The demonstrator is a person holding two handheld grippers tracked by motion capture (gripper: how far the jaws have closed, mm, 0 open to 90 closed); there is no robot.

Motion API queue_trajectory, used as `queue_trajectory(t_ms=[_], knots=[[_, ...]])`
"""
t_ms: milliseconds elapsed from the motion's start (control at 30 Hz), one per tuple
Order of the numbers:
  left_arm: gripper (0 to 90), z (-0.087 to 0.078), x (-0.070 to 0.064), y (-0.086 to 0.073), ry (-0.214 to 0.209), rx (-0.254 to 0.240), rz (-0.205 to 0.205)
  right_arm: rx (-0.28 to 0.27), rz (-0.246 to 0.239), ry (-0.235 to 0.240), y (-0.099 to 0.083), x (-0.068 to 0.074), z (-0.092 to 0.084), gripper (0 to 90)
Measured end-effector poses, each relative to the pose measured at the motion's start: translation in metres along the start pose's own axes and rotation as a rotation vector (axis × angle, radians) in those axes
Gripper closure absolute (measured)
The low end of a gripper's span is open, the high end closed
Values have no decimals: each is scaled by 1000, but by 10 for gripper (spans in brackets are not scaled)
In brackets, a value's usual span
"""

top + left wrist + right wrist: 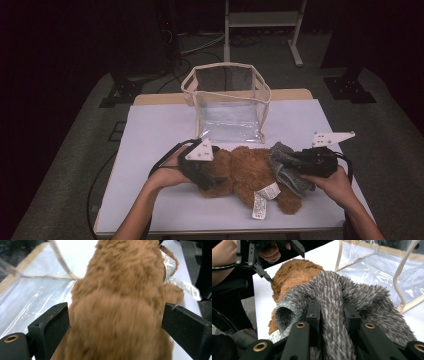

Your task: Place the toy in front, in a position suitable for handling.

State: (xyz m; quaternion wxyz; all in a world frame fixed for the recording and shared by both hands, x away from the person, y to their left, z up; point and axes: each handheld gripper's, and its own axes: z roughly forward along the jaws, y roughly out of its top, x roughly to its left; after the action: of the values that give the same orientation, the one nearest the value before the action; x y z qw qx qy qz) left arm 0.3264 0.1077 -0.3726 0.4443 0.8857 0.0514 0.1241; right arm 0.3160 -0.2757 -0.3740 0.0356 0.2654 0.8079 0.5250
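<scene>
A clear plastic bag with beige trim and handles stands open on the far middle of the table, which is covered in a white sheet. Beyond the table, a white metal frame stands on the grey floor, and dark cables trail across the floor near it

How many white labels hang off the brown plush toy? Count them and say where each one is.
2. Both hang from the brown plush toy at its near edge: one white label lies higher, and the other label sits just below on the table's white cover. More may be hidden underneath.
</scene>
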Motion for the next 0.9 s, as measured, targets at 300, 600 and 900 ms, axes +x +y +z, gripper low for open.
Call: queue_trajectory(t_ms=[300,600,900], knots=[[23,-8,7,-46,17,-23,-87,35,10,-9,-2,-1,8,710],[0,3,9,-52,-39,-7,-99,50,36,7,-12,-7,16,720],[220,12,1,-46,7,-17,-67,17,55,38,-19,-13,16,719]])
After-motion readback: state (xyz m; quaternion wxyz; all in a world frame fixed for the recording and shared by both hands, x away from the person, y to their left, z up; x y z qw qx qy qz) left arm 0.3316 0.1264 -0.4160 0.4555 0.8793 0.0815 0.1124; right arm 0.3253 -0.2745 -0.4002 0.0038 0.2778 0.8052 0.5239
